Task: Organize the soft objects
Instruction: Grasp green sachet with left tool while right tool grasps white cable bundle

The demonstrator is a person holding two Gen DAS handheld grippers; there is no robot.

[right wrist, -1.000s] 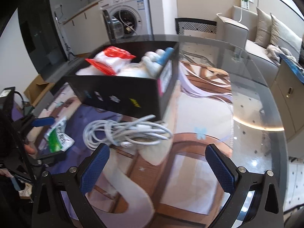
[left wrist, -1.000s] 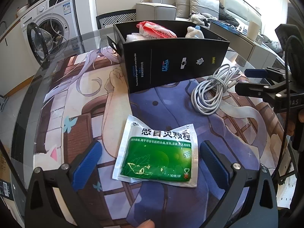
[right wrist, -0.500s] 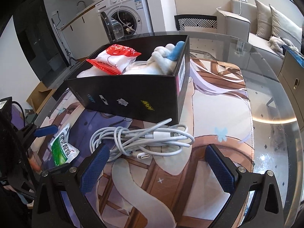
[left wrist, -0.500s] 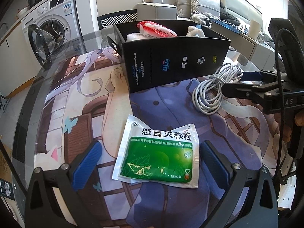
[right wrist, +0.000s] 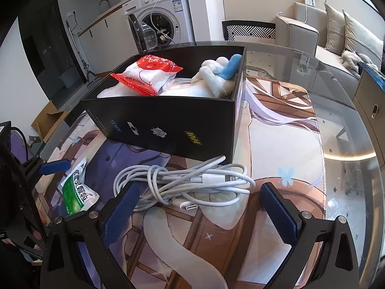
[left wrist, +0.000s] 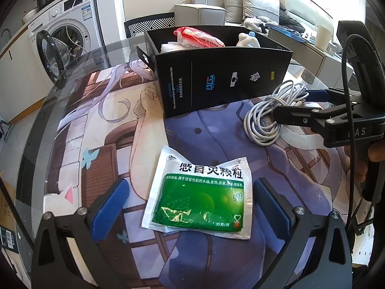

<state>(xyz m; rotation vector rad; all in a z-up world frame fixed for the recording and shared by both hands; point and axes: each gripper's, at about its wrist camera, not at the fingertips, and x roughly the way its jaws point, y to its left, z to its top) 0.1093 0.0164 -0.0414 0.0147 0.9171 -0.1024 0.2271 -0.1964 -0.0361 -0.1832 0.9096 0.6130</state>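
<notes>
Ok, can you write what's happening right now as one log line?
left gripper: open, around green sachet | right gripper: open, at white cable | black box: part-filled

sachet: green-and-white, flat on my mat, between my left claw's fingers | cable: white, coiled, lying just before the box | box: black, open, holding a red-white packet and plush toy

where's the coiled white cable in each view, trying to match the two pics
Left wrist view: the white cable lies right of centre on the mat, in front of the black box's right corner, with the right gripper reaching over it.
Right wrist view: the cable lies low in the centre, between the open fingers.
Shared landmark: the black box.
</notes>
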